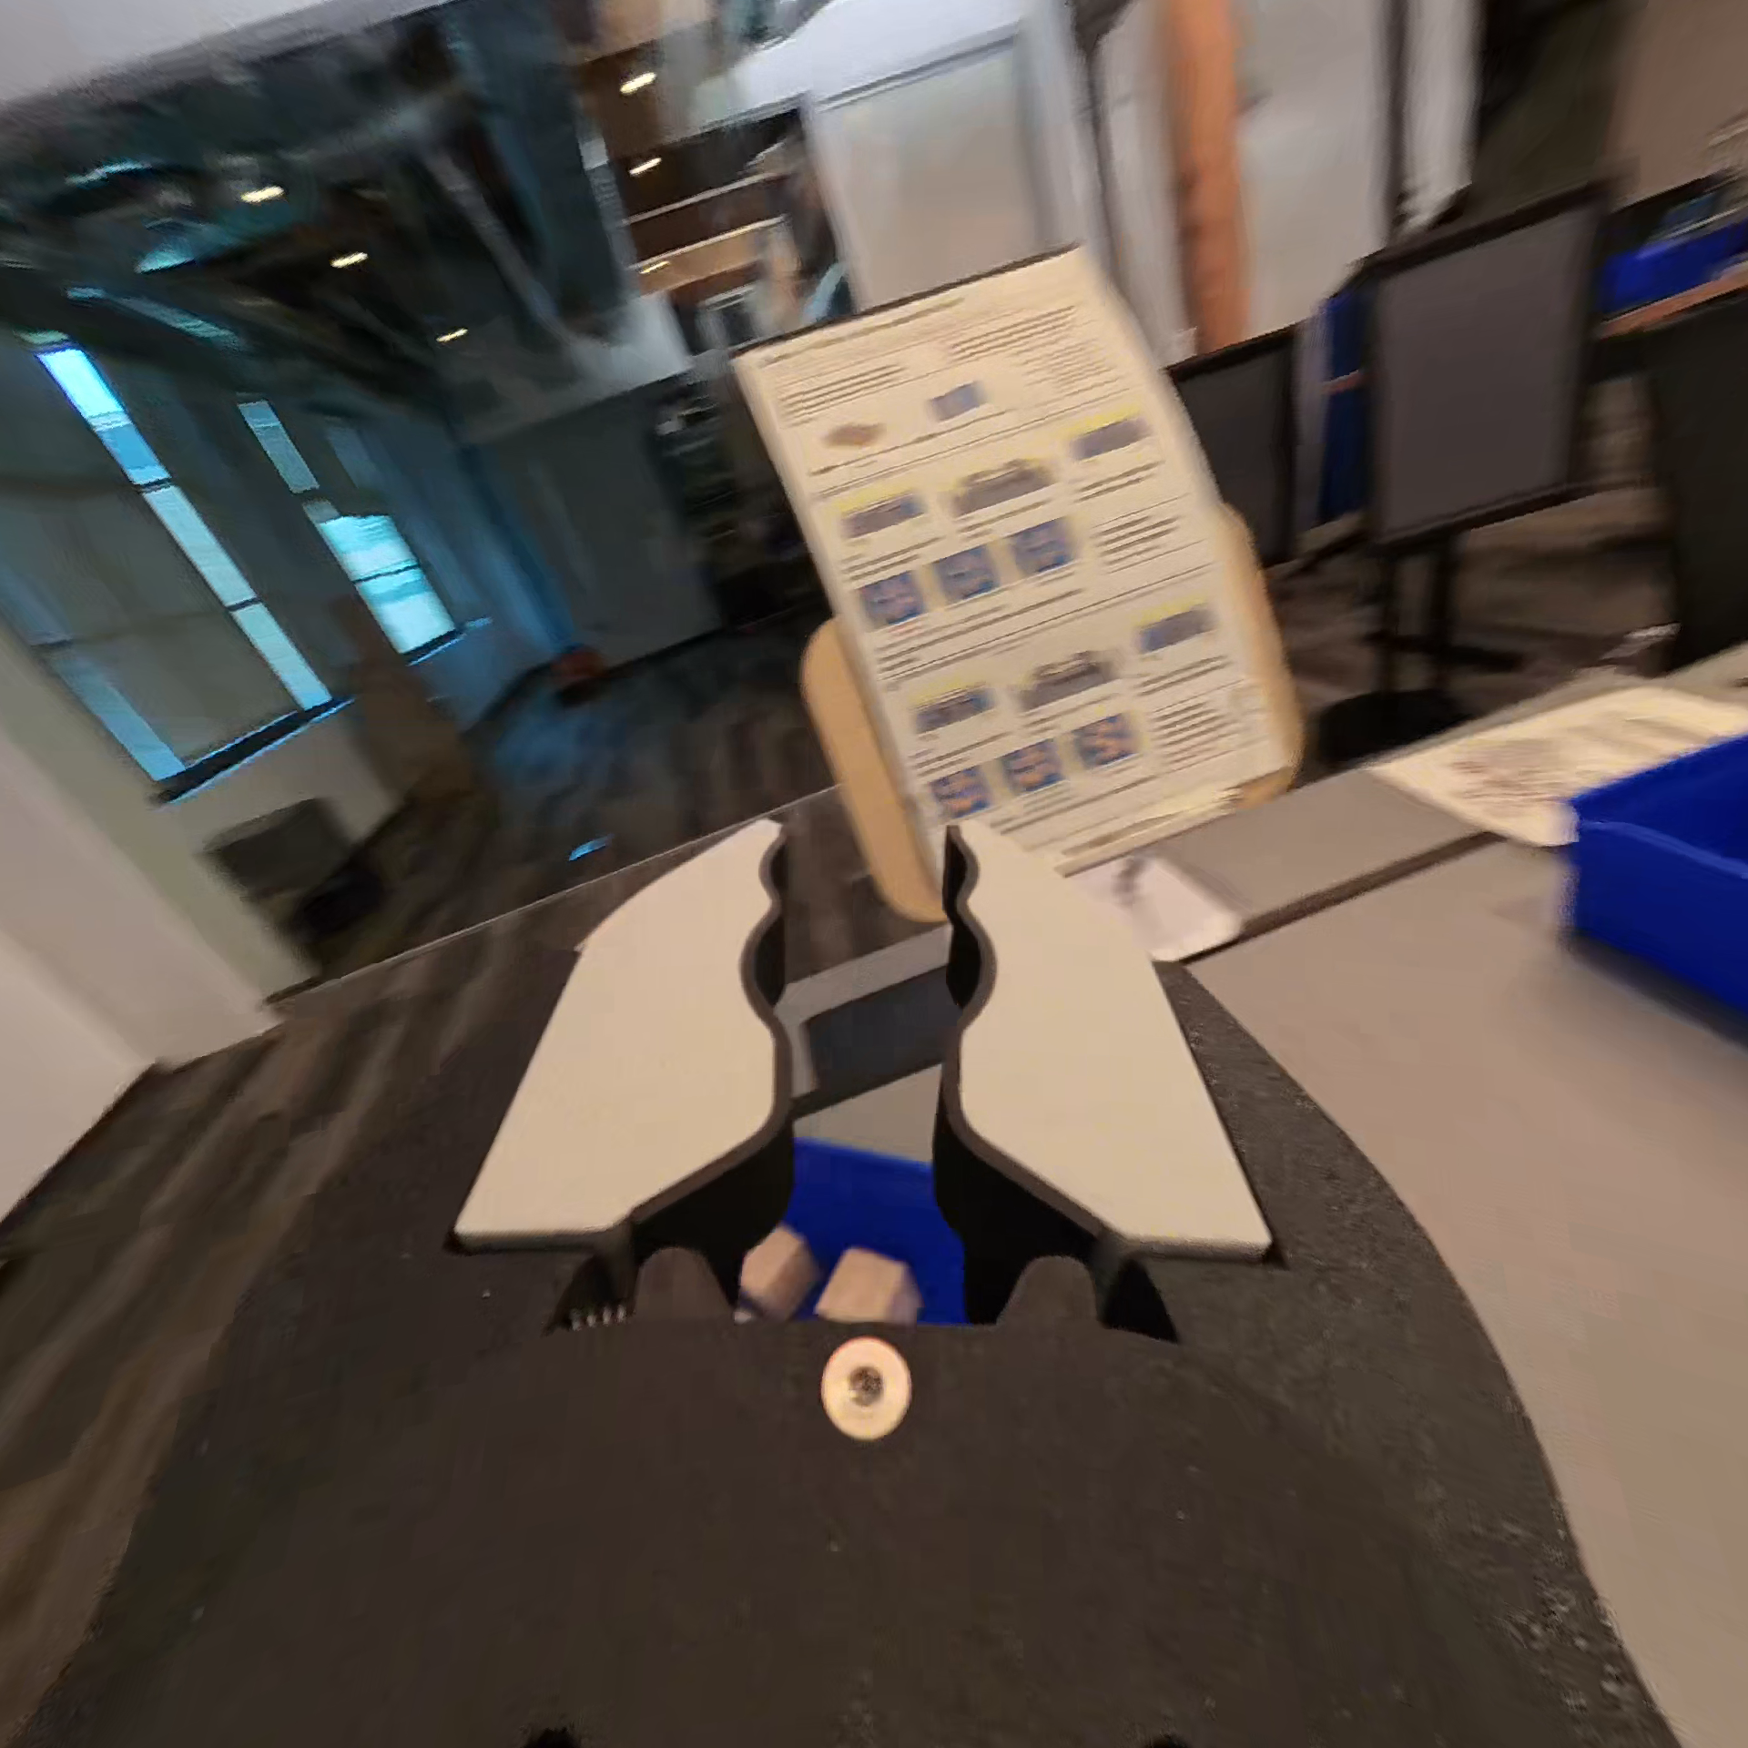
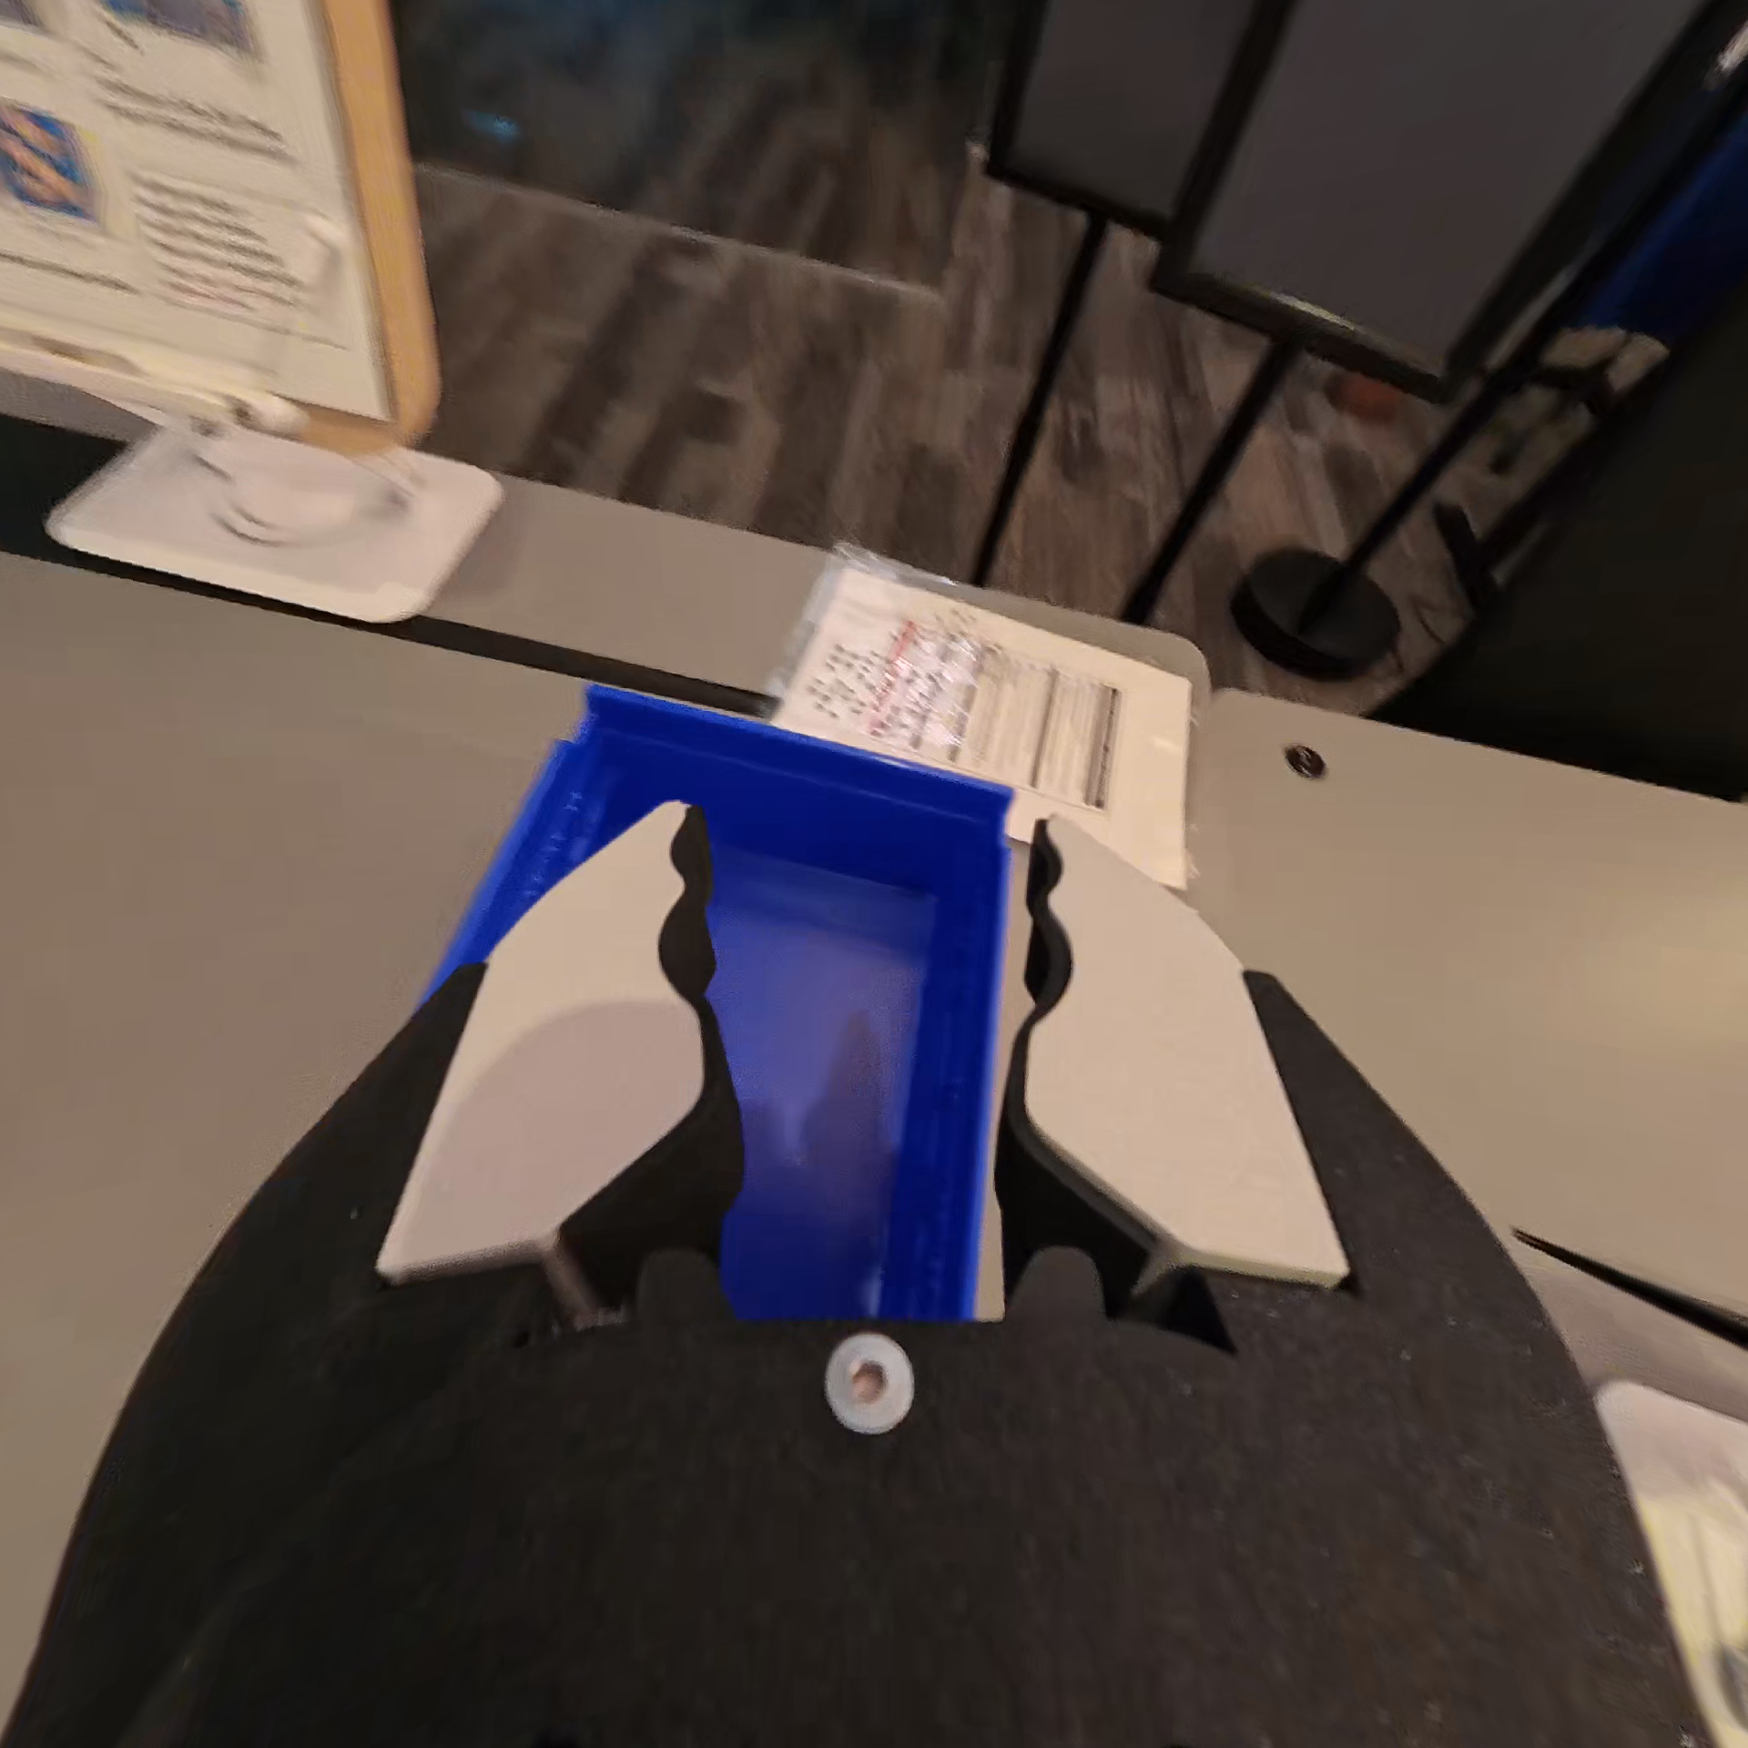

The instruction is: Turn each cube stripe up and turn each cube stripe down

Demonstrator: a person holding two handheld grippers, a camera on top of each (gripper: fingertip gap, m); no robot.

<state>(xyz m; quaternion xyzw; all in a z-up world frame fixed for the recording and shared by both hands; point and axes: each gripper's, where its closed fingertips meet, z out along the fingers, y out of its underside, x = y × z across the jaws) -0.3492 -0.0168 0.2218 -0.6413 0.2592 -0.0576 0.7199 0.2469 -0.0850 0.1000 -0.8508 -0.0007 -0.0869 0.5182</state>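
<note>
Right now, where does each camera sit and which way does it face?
Left wrist view: on the left gripper, facing level across the grey table at an instruction sheet; its open fingers show, wooden cubes below.
Right wrist view: on the right gripper, tilted down into an empty blue bin; its open fingers show.
Shared: table, sheet, probably the bin.

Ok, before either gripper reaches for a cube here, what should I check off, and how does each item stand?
1. Left gripper open, nothing held: ok.
2. Right gripper open, nothing held: ok.
3. Cubes located in the blue bin below the left gripper: ok.
4. Stripe direction on those cubes: cannot tell, mostly hidden and blurred.
5. Empty blue bin under the right gripper: ok.
6. Picture sharpness: not ok, motion blur.
</note>
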